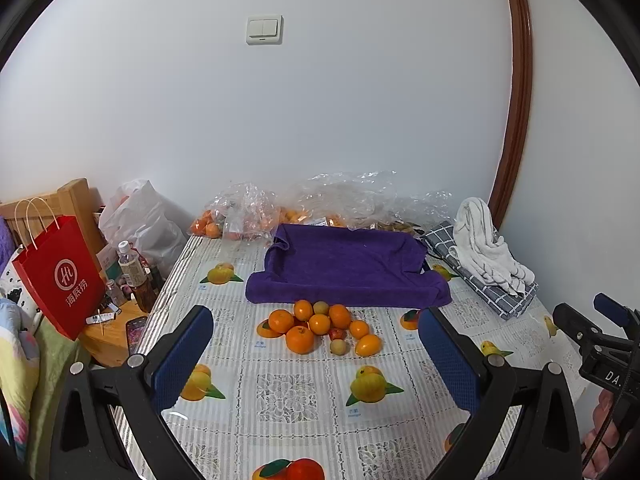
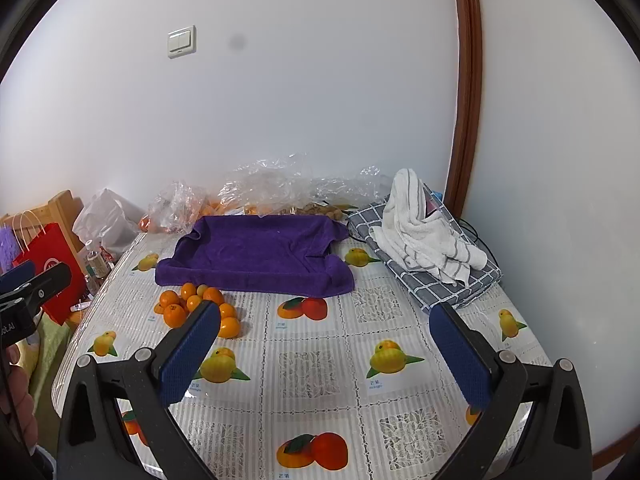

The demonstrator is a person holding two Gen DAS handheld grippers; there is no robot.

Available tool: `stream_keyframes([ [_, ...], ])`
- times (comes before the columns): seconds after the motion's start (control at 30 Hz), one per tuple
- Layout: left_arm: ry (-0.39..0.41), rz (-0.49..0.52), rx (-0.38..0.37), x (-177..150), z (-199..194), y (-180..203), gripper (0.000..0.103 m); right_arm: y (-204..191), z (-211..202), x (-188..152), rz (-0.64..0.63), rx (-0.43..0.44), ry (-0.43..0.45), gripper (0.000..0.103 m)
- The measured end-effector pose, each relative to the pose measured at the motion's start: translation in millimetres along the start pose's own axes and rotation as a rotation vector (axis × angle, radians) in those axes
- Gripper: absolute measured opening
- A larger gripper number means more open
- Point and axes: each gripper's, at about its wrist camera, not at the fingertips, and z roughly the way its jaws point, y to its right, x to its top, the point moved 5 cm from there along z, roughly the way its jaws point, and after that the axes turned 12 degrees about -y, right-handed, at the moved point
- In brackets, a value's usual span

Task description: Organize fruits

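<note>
A heap of several oranges (image 1: 312, 326) with a few small pale and red fruits lies on the fruit-print tablecloth just in front of a purple towel-lined tray (image 1: 348, 266). The same heap (image 2: 200, 308) and tray (image 2: 256, 254) appear at the left of the right wrist view. My left gripper (image 1: 316, 356) hovers open over the table, short of the heap, nothing between its blue pads. My right gripper (image 2: 324, 346) is open too, to the right of the heap, and holds nothing. Its left finger (image 2: 192, 354) hides part of the heap.
Clear plastic bags (image 1: 304, 204) with more oranges lie against the wall behind the tray. A white towel (image 1: 486, 246) on a folded checked cloth sits at the right. Left of the table stand a red paper bag (image 1: 60, 276), bottles (image 1: 134, 276) and a wooden stand.
</note>
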Motion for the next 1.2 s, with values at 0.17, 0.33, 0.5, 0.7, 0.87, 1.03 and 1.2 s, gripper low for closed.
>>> stream_keyframes([
  [0.17, 0.001, 0.001, 0.000, -0.2, -0.2, -0.6, 0.103, 0.2, 0.0, 0.6, -0.001, 0.000, 0.001, 0.102],
  [0.33, 0.002, 0.000, -0.001, -0.5, -0.5, -1.4, 0.103, 0.5, 0.1, 1.1, 0.000, 0.000, 0.001, 0.102],
  [0.5, 0.003, -0.001, -0.003, -0.3, -0.6, -1.8, 0.103, 0.2, -0.4, 0.5, 0.000, 0.000, 0.001, 0.102],
  [0.7, 0.004, -0.001, -0.002, -1.0, -0.8, -2.8, 0.103, -0.4, -0.6, 1.5, 0.000, 0.000, 0.003, 0.102],
  [0.87, 0.005, 0.000, -0.001, -0.4, -0.9, -3.1, 0.103, -0.9, -1.2, 1.5, -0.002, 0.000, 0.003, 0.102],
  [1.03, 0.006, -0.005, -0.002, -0.9, -0.8, -4.6, 0.103, -1.6, -1.6, 2.0, -0.003, -0.001, 0.004, 0.102],
  [1.2, 0.007, -0.003, -0.003, -1.4, -0.9, -5.1, 0.103, -1.6, -1.5, 2.0, -0.003, -0.003, 0.005, 0.102],
])
